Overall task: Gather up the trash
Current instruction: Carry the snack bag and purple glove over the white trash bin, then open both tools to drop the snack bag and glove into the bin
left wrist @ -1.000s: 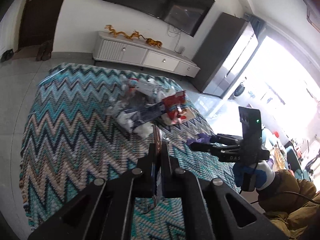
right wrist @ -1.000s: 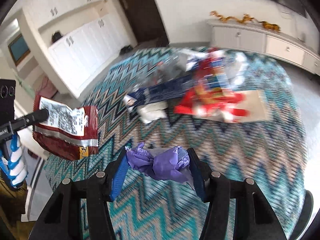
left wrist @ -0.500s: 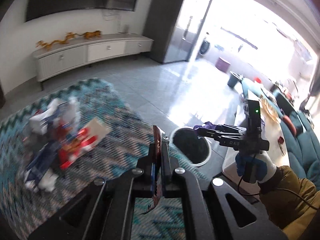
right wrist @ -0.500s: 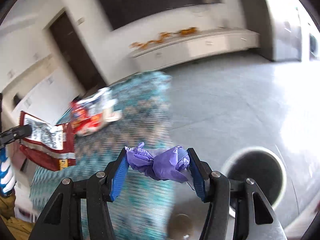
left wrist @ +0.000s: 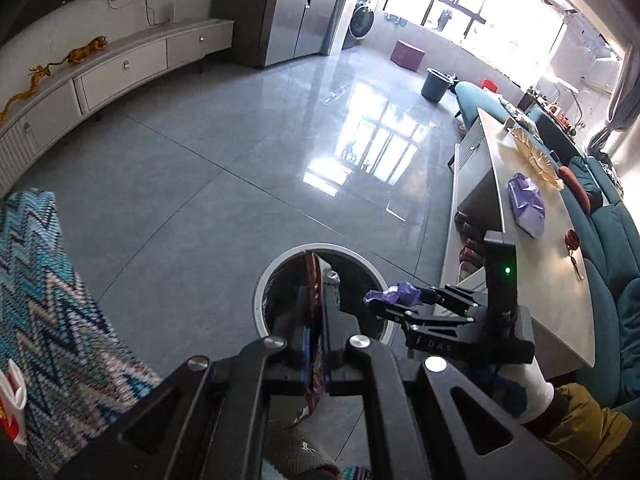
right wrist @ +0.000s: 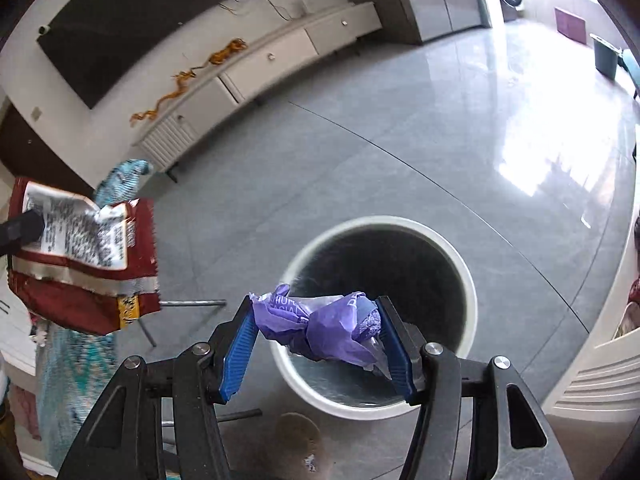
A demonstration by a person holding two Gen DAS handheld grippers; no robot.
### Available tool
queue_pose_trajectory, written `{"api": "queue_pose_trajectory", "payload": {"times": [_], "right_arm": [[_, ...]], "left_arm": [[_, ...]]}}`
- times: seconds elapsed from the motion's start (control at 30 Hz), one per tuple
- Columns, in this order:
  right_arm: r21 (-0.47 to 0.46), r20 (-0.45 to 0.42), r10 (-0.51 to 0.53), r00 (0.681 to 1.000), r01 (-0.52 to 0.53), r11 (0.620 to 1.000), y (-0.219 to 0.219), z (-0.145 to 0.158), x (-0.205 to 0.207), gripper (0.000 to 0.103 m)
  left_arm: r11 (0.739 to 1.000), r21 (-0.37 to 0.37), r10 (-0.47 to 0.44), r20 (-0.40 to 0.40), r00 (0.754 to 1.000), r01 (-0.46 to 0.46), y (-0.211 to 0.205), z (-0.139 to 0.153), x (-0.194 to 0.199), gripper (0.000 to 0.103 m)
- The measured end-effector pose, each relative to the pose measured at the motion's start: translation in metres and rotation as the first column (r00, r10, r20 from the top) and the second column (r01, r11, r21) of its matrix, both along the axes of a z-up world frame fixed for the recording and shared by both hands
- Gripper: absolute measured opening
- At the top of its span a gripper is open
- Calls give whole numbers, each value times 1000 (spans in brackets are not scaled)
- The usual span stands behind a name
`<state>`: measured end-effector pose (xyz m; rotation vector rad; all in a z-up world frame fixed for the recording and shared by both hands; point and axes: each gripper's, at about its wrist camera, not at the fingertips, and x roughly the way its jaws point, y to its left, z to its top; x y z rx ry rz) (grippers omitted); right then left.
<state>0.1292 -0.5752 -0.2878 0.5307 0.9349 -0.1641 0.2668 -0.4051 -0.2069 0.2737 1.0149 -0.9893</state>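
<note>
Blue fingers (right wrist: 240, 344) of the right gripper (right wrist: 316, 342) clamp a crumpled purple wrapper (right wrist: 320, 328) from both sides, holding it over the open mouth of a round white bin (right wrist: 464, 272) on the grey tiled floor (right wrist: 400, 140). Off to the left, the left gripper (left wrist: 318, 312) is pinched tight on a red snack bag (right wrist: 80, 256), which hangs near the bin's edge. A zigzag rug (left wrist: 44, 312) lies further left.

Right gripper (right wrist: 316, 344) clamps purple wrapper (right wrist: 320, 330) above white bin (right wrist: 466, 276).
</note>
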Motion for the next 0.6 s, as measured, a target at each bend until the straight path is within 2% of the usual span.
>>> {"api": "queue_pose_trajectory", "payload": {"times": [0.27,0.33,0.37,0.47,0.6], "right_arm": [[-8,-93,-38,995,38,999,-19,-40,7,59],[-19,-108,-49,993,47,999,-22,-46,6,61],[-23,-113,-56,992,54,998,-25,-48,4,61],[-35,-116,-66,991,63,997,-24,-47,1,66],[-52,-109,-80,991,75,996,-23,-39,-3,66]], "left_arm": [[1000,26,14,-109,994,-11,-53,-53,20,9],[999,30,25,-129,991,-21,-57,-61,24,22],[999,29,33,-137,990,-29,-58,-64,25,24],[999,19,34,-147,989,-31,-49,-62,23,26],[999,10,44,-100,994,-44,-32,-48,18,26]]}}
